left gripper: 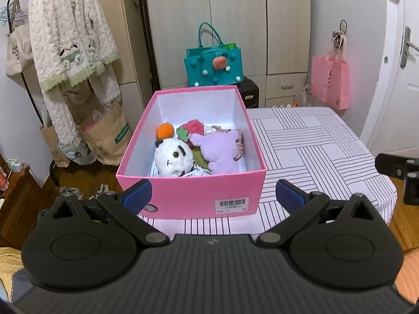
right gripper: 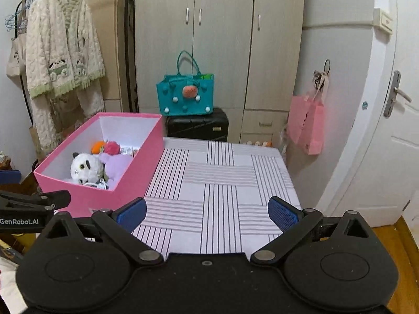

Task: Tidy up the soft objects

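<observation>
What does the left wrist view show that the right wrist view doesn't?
Only the left wrist view shows the barcode label on the pink cardboard box and brown paper bags on the floor. Only the right shows the whole black suitcase. Both share the white panda plush, purple plush, striped tablecloth and teal felt bag.

The panda plush (left gripper: 171, 161) and purple plush (left gripper: 220, 151) cover most of what's under them in the pink box (left gripper: 188, 196), so those bits are unreadable. The box's barcode label (left gripper: 231, 205) print is too tiny. Right of the box, the other gripper (left gripper: 400, 175) gets cut off by the edge.
</observation>
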A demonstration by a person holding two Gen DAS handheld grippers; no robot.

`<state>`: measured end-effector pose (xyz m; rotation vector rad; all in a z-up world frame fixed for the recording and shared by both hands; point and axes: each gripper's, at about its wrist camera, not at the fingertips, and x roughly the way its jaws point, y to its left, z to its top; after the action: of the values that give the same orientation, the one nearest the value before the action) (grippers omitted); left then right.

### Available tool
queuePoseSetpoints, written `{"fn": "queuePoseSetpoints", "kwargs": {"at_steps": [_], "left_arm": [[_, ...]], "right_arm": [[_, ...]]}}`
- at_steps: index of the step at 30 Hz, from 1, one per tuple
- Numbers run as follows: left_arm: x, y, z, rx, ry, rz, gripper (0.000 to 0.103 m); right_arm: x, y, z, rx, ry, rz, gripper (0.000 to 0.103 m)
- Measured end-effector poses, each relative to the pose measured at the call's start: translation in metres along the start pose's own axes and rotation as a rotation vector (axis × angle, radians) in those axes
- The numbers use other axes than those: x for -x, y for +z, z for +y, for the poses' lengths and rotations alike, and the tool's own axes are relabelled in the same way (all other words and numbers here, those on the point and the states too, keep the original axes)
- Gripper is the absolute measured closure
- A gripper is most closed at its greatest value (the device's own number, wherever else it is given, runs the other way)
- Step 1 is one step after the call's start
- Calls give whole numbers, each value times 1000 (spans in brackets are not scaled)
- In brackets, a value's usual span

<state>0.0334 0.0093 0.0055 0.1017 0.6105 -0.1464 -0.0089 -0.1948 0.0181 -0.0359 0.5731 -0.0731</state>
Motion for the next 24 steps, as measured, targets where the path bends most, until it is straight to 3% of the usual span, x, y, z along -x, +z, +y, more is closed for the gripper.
{"fn": "queuePoseSetpoints", "kwargs": {"at_steps": [13, 18, 24], "left_arm": [[9, -6, -5, 1, -11, -74, 1], [14, -11, -8, -9, 36, -147, 1], [13, -10, -7, 2, 24, -155, 1]], "right_arm": [[10, -10, 1, 13, -36, -79, 2], [11, -12, 0, 7, -46, -113, 2], [9, -14, 1, 15, -52, -126, 2]]}}
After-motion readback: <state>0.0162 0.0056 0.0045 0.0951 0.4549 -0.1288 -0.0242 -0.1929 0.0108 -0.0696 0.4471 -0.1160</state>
